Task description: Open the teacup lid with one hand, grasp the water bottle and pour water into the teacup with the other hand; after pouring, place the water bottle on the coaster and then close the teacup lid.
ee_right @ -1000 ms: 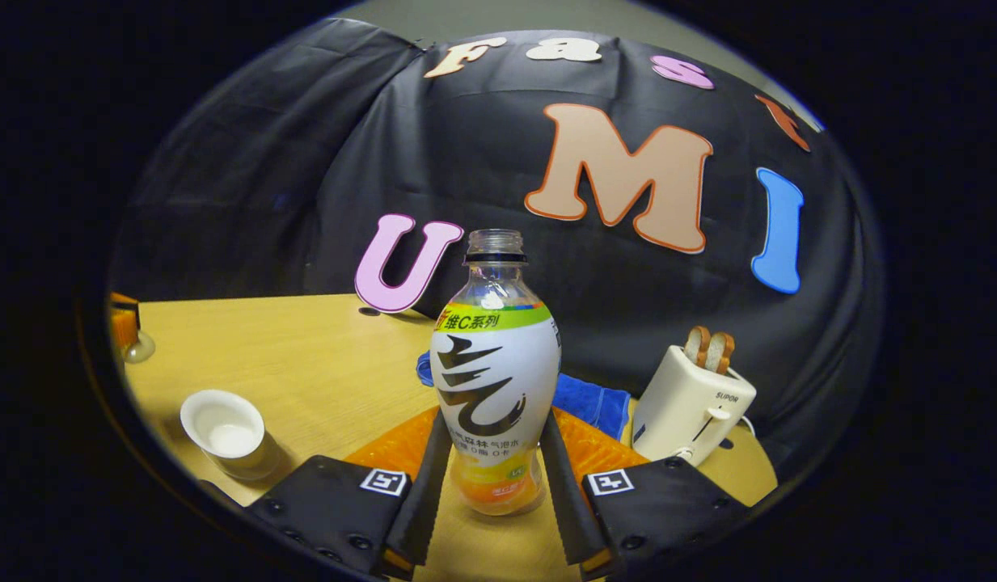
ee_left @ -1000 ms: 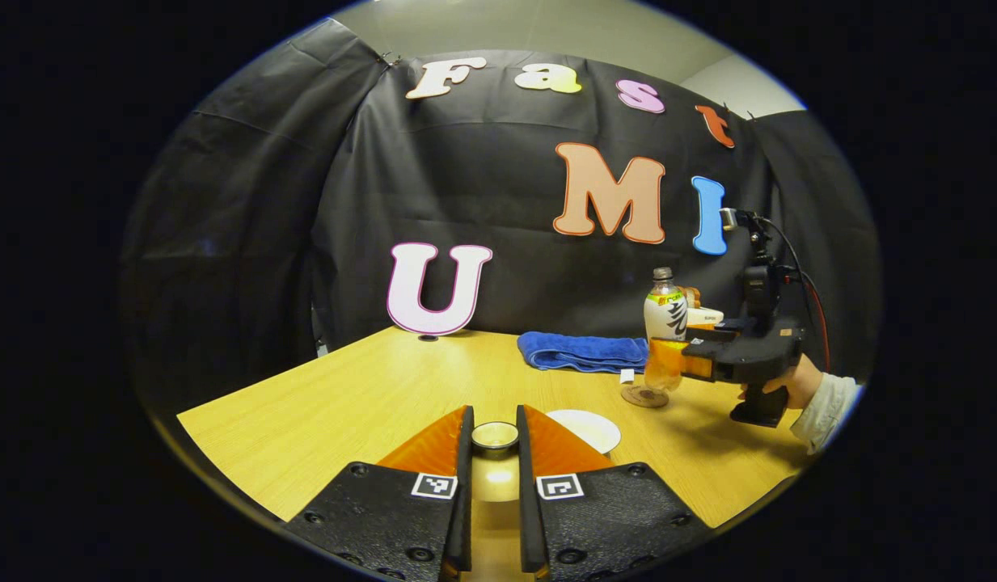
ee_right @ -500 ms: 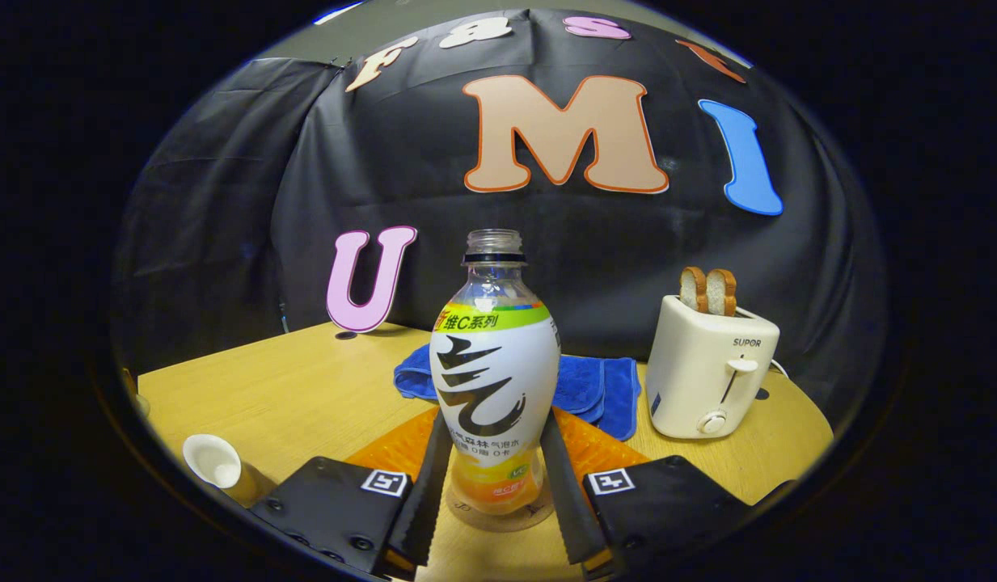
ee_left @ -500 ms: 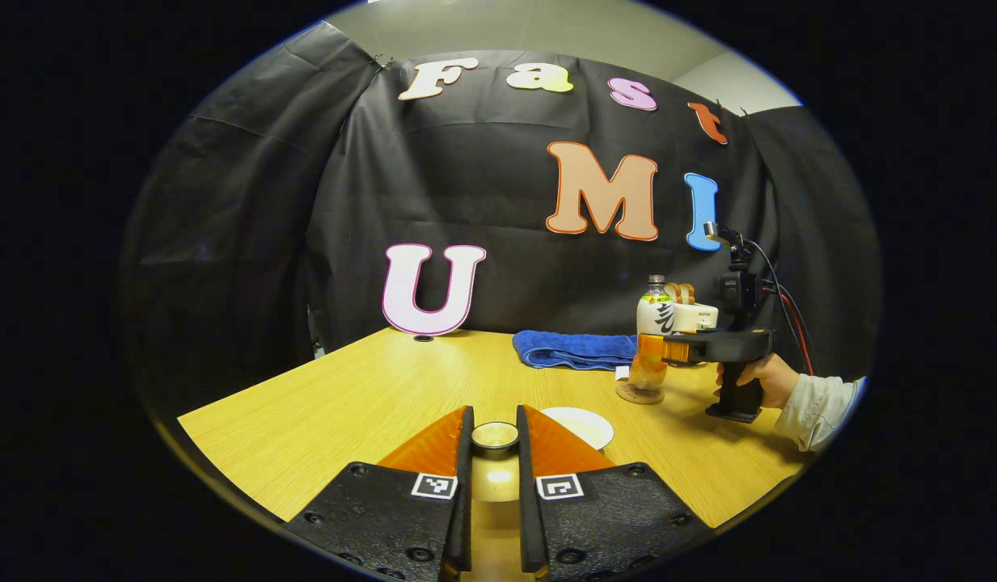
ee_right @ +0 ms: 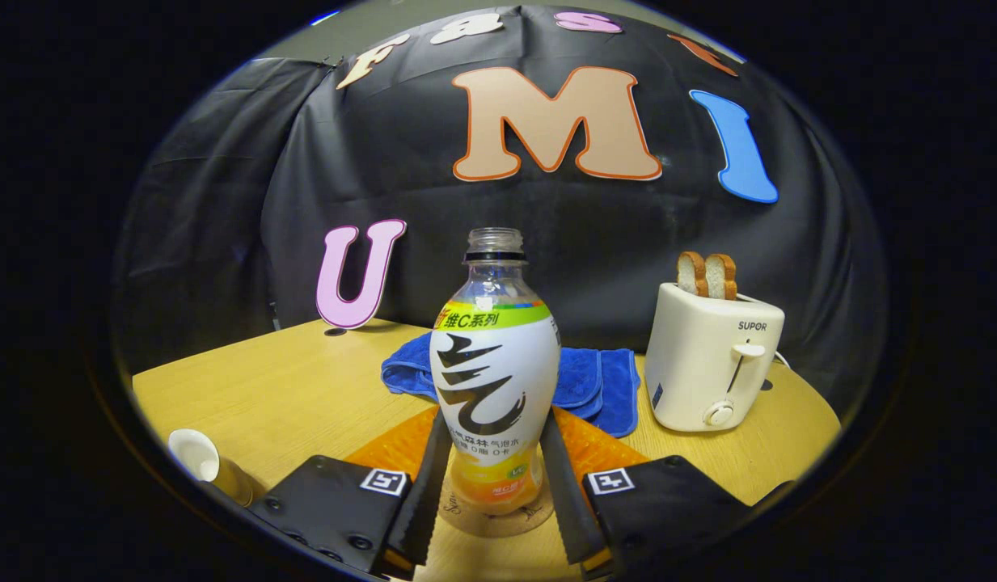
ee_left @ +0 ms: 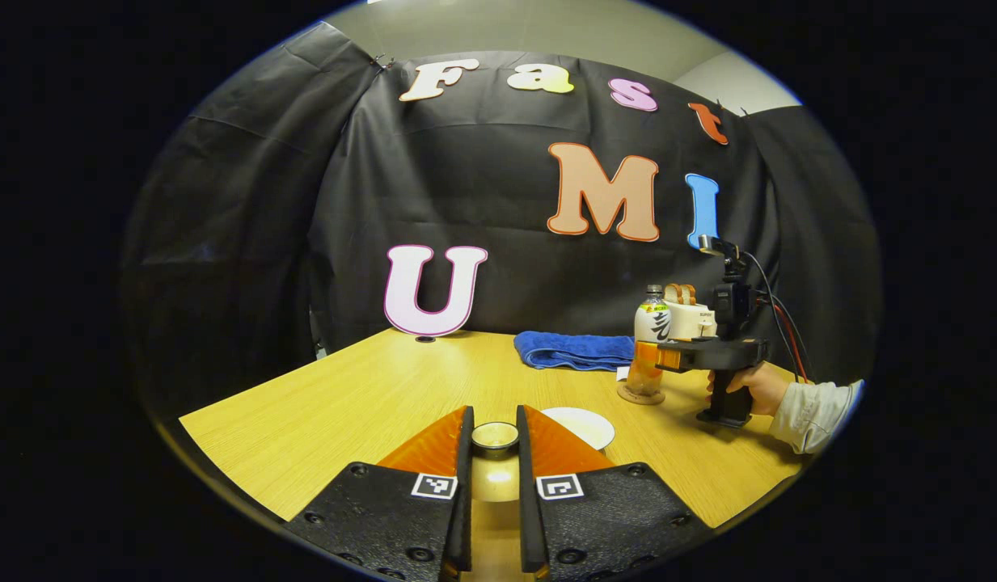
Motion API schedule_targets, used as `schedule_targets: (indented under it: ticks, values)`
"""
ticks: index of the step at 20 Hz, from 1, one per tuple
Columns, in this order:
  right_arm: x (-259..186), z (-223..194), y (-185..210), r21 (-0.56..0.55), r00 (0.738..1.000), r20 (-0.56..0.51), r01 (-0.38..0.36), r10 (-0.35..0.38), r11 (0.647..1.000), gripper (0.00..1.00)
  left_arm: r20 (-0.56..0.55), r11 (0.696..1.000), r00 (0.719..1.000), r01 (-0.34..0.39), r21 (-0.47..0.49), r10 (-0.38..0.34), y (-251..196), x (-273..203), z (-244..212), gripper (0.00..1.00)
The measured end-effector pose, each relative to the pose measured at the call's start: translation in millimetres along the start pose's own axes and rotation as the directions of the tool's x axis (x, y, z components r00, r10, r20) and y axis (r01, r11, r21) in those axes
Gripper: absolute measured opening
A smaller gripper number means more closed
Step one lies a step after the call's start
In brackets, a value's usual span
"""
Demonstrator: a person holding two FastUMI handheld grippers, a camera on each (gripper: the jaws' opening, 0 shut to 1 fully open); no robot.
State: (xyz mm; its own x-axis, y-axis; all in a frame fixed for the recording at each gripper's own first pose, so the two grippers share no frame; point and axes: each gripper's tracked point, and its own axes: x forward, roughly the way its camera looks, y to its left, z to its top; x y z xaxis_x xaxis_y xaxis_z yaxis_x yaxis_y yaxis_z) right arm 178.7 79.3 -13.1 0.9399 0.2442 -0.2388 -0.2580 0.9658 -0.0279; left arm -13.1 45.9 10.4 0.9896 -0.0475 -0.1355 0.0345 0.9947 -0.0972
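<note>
A pale wooden desk (ee_left: 369,396) stands in a booth hung with black cloth. The right gripper (ee_right: 492,477) pinches the water bottle (ee_right: 496,380), upright and uncapped on a round coaster (ee_right: 498,521) whose near edge its fingers cover. The left gripper (ee_left: 494,453) pinches the teacup lid (ee_left: 495,436), which hides part of the white teacup (ee_left: 583,424). A blue towel (ee_right: 595,384) and a toaster (ee_right: 712,364) holding bread lie behind the bottle.

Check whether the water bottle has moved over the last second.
Yes. In the left gripper view the water bottle, held by the right gripper, has dropped onto the coaster and drifted toward the toaster.
</note>
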Motion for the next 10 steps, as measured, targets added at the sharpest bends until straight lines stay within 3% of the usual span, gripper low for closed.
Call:
schedule_targets:
  ticks: [10]
  values:
    - [-9.5,-2.9,-0.4,-0.009,1.000,-0.003,0.005,-0.005,1.000,0.75,-0.005,1.000,1.000,0.014,-0.001,-0.014,-7.0,0.0,-2.1,0.21]
